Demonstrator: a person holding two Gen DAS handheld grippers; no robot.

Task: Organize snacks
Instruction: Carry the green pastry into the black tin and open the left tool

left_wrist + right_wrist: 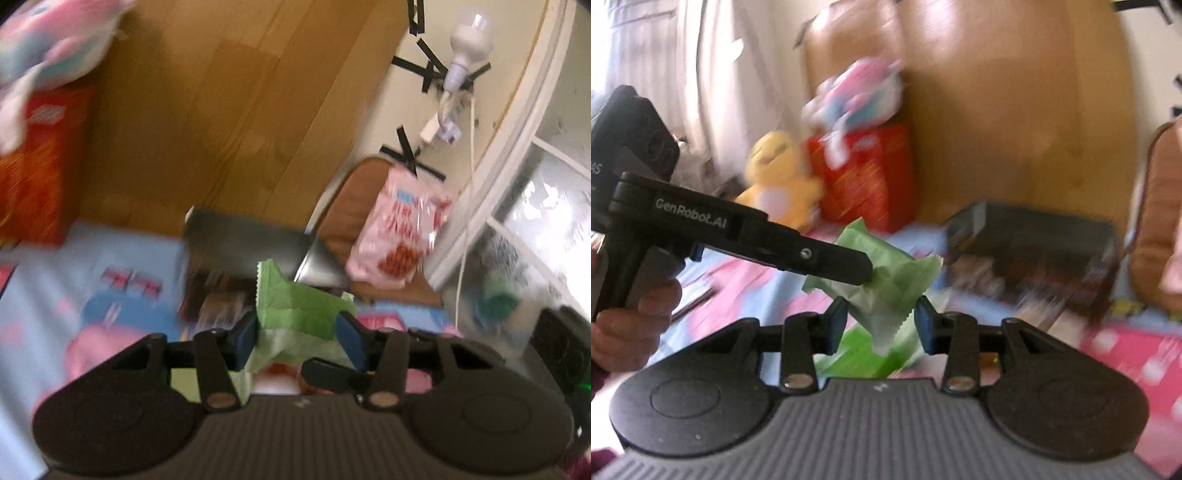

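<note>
Left gripper (299,334): I see its blue pads on either side of the green snack packet (295,306), and both press into the wrapper, so it pinches the packet.
Right gripper (881,321): I see the lower, serrated end of the same packet (882,291) between its pads; whether the pads press on it or stand just clear I cannot tell through the blur.
Left gripper, side view (864,271): from the right wrist camera its black finger tips are clamped on the upper part of the packet, and the person's hand (631,325) grips its handle at the left edge.
Green snack packet: held in the air above the blue and pink play mat (92,280), near its middle.
Dark box (1034,243): lies open on the mat beyond the packet, near the wooden panel (221,110).
Red box (871,177): stands against the panel at the mat's far edge, a pastel plush (857,92) on top.
Yellow plush (779,173): just beside the red box.
Pink snack bag (402,225): rests on the brown cushion (351,206) by the wall.
</note>
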